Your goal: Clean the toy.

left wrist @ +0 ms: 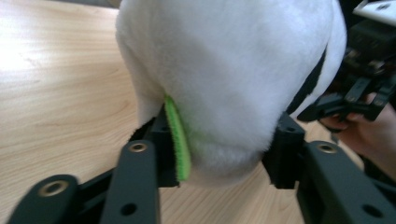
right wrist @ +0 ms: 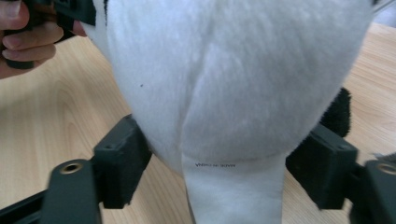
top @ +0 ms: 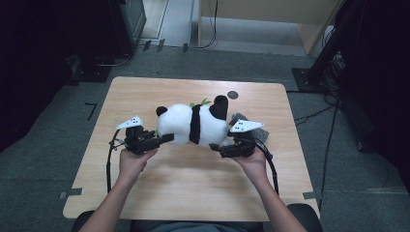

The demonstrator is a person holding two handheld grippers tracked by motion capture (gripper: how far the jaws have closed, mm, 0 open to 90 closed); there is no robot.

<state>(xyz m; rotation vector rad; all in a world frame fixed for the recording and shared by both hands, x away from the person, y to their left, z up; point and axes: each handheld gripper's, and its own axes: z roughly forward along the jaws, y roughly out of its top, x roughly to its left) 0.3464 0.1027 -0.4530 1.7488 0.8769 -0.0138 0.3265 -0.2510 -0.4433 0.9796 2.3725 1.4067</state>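
High view: a plush panda [top: 193,124] lies on the wooden table [top: 193,183] between the left gripper [top: 167,139] and right gripper [top: 216,147]. Left gripper view: the jaws pinch fluffy white fur and a green felt leaf [left wrist: 178,140]. Right gripper view: the jaws clasp the rounded white body above its sewn label [right wrist: 233,191].

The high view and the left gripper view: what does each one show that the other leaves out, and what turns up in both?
High view alone: the whole table, the grey floor around it, both forearms, the toy panda's black ear and a small dark disc near the far edge.

Left gripper view alone: up close, the left gripper has its jaws on either side of the toy's white plush, with a green felt strip lying against one jaw.

Both: the toy panda, the wooden tabletop, and the right gripper at the toy's other end.
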